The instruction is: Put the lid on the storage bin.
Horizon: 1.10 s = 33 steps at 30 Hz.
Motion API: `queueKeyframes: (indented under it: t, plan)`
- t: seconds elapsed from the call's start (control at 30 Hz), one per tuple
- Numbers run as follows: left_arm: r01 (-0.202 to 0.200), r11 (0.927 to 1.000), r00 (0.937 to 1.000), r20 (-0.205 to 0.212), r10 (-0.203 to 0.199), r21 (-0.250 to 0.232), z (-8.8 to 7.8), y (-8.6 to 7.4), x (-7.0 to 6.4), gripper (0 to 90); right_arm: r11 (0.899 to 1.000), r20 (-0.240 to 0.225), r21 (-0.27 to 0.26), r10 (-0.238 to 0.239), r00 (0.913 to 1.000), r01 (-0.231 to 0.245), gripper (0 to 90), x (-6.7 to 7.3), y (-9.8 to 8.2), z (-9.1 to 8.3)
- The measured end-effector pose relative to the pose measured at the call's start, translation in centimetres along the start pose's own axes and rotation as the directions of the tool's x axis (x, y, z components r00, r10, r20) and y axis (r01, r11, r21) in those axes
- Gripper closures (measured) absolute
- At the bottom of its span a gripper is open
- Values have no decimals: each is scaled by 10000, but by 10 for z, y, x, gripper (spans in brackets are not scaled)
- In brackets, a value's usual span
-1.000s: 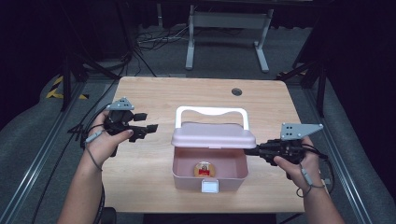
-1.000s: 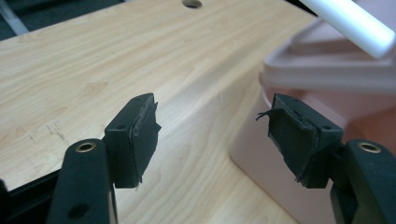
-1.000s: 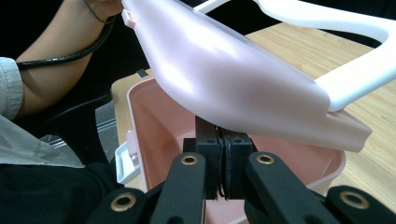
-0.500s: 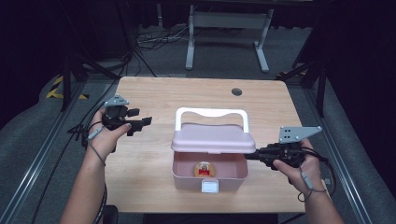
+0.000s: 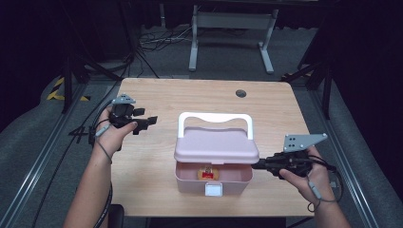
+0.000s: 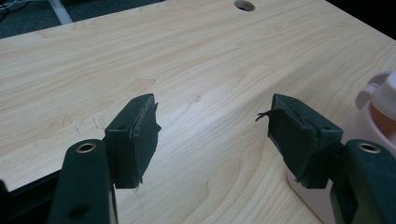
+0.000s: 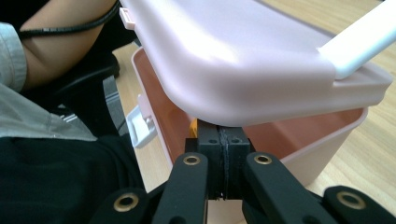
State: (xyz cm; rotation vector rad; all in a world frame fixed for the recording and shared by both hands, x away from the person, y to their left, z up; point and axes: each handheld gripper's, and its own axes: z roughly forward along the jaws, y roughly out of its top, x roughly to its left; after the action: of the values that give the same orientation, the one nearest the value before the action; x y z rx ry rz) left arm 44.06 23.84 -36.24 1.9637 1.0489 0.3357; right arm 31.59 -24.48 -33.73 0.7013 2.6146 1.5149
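- While right gripper sits closed, empty, tips under raised lid of pink box.
- Left gripper wide open, empty, over table.

I find no word, number or brand that I can read from here. The closest thing to a label is a small item with a red patch lying inside the pink box in the high view; any print on it is too small and blurred for me to make out. The white latch on the front of the box is blank. Off the table's left side, yellow and black hazard stripes mark the floor, and they carry no lettering.
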Motion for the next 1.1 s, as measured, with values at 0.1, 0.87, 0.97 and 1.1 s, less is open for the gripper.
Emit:
queueKeyframes:
  t: [0.1,0.87,0.97,1.1]
  plan:
    - [75,10000,10000,2,-75,2,3,-1,2,336,9995,-5,329,-28,10000,28,898,1,-1,2]
    - [249,9993,9991,-342,-239,295,7,-6,9,334,9822,-51,1880,-34,10000,43,900,3,-5,12]
    - [252,9992,9991,-340,-241,315,6,-6,9,334,9798,-53,2001,-40,10000,50,900,3,-6,13]
    - [241,9992,9992,-337,-229,331,7,-6,11,334,9758,-83,2185,-27,10000,44,900,3,-6,14]
